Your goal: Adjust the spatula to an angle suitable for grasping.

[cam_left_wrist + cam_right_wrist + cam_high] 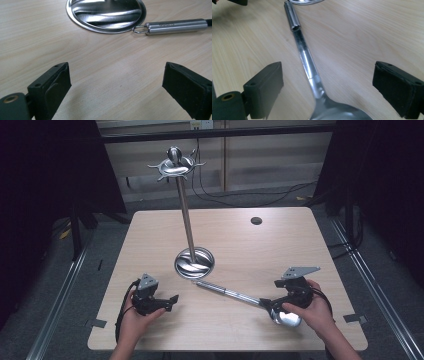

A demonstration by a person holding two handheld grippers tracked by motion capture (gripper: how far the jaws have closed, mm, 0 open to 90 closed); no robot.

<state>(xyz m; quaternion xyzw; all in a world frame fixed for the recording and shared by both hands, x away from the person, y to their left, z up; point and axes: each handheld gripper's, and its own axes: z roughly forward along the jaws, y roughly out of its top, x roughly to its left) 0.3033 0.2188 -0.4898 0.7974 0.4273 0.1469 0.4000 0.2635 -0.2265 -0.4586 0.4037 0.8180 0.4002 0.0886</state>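
Right hand-held gripper (327, 87) spread wide, straddling steel ladle (308, 65) flat on desk (280, 245), untouched. Left hand-held gripper (116, 90) likewise parted over bare wood, near ladle's handle ring and utensil stand (194, 262).

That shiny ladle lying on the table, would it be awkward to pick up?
Probably a bit. The ladle looks like polished steel, so the right gripper, open astride its neck, may slip on it. It seems rigid, not floppy. Its bowl likely outweighs the slim handle, so it may tilt bowl-down when lifted.
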